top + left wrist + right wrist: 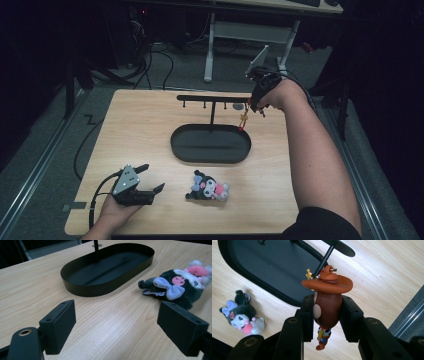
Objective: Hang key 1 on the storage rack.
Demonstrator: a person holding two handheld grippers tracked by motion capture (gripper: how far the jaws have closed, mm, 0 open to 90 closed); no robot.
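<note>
A cowboy figure keychain [327,307] with a wide brown hat [329,282] sits between the jaws of my right gripper [327,315], which is shut on its head. In the high view this gripper [252,106] hangs by the right end of the black hanger rack [215,98], with the figure [244,119] dangling over the rim of the black oval tray [182,150]. My left gripper [152,178] rests open on the table at the front left. Its jaws [120,325] stand wide apart with nothing between them. A dark plush toy [210,187] with a lilac bow [172,288] lies to its right.
The rack's post rises from the tray [75,287] and carries several small hooks. The wooden table [135,125] ends close to the right arm, with a metal rail [412,315] beyond that edge. A white desk frame [210,45] and cables stand on the floor behind.
</note>
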